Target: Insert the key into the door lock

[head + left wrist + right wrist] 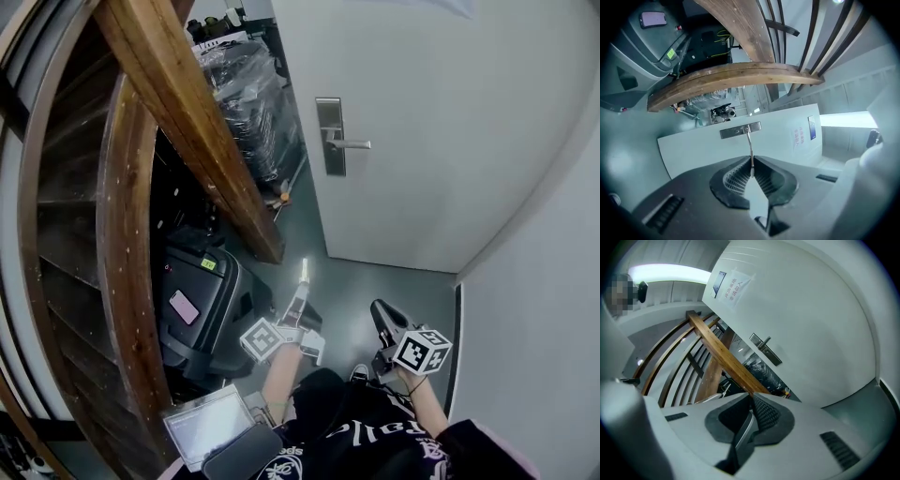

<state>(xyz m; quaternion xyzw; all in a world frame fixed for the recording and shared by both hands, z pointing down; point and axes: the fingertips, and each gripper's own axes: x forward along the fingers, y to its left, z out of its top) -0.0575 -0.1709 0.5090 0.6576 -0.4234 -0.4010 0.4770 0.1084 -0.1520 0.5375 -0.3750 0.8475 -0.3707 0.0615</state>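
Down low in front of the white door (422, 112), the left claw (300, 295) is clenched on the key (305, 270) — its thin blade pokes out past the pads toward twelve o'clock. It points up at the door lock (329, 141) plate but is well apart from it. At its three o'clock the right claw (379, 314) is pinched together on nothing — also short of the door, with the wooden handrail (187, 122) sweeping across at ten o'clock.
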